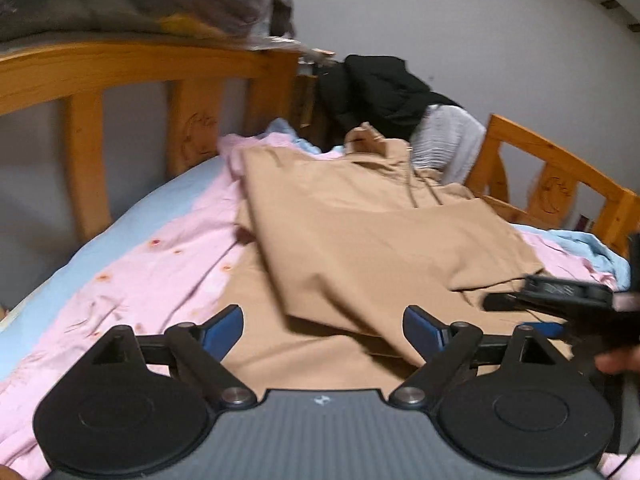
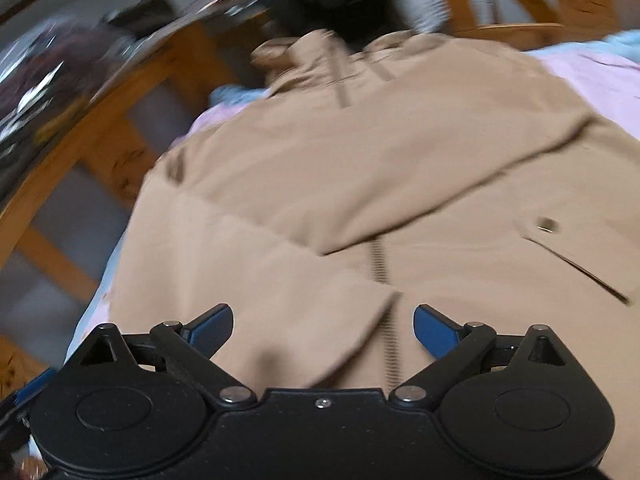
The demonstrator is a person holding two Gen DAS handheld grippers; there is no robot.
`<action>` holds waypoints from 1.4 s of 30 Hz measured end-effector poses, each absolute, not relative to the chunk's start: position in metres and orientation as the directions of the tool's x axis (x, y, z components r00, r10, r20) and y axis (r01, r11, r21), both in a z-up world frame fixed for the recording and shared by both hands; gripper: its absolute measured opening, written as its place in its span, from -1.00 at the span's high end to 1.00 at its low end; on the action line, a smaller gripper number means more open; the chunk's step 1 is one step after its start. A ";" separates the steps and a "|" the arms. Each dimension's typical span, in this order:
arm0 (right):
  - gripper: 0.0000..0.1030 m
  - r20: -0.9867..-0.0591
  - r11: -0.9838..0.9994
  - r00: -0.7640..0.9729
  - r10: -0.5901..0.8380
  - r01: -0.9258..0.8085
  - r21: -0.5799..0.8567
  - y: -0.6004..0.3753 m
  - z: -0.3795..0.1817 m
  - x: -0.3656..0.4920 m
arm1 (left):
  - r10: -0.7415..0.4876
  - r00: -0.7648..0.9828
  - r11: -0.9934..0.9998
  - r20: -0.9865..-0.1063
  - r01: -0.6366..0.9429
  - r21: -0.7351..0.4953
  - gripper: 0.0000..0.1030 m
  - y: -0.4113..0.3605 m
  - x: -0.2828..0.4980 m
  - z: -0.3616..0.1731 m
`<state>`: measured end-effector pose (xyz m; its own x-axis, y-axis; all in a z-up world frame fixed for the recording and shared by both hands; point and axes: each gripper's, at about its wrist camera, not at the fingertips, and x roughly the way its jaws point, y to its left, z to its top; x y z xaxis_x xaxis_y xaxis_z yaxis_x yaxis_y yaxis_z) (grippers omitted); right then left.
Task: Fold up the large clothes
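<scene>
A large tan jacket (image 1: 360,232) lies on the bed with both sleeves folded across its front; its collar points to the far end. My left gripper (image 1: 323,330) is open and empty, just above the jacket's near hem. My right gripper (image 2: 323,326) is open and empty over the lower front, by the zipper (image 2: 380,264) and a buttoned pocket flap (image 2: 576,252). The right gripper also shows in the left wrist view (image 1: 560,304) at the jacket's right edge.
The jacket lies on a pink and light-blue bedspread (image 1: 152,264). A wooden bed rail (image 1: 120,80) runs along the left and another (image 1: 552,176) at the right. Black clothing (image 1: 376,92) and a white garment (image 1: 444,140) are piled at the far end.
</scene>
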<state>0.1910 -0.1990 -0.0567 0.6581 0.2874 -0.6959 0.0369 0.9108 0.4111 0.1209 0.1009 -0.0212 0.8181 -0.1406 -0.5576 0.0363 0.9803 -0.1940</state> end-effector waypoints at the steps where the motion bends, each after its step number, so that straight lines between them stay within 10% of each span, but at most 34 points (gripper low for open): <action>1: -0.89 -0.695 0.916 0.668 0.268 0.048 0.399 -0.203 -0.059 0.188 | -0.131 0.816 0.981 -0.564 0.026 -0.192 -0.76 0.103 0.123 -0.022; 16: -0.45 -0.703 0.946 0.634 0.322 -0.239 0.218 -0.174 -0.079 0.220 | -0.097 0.801 0.990 -0.591 0.015 -0.142 -0.79 0.101 0.126 -0.022; 24: 0.81 -0.692 0.934 0.632 0.350 -0.295 0.203 -0.176 -0.071 0.203 | -0.092 0.793 0.988 -0.602 -0.002 -0.154 -0.79 0.104 0.127 -0.024; 42: 0.93 -0.372 0.898 0.840 0.394 -0.439 -0.039 -0.210 0.186 0.281 | -0.055 0.788 0.992 -0.613 0.110 0.052 -0.82 0.087 0.200 -0.026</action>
<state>0.2809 -0.2097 0.1864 0.8403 0.3944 -0.3719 -0.4385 0.8979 -0.0385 0.2005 0.0873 -0.0259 0.7884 -0.0554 -0.6126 0.1105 0.9925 0.0524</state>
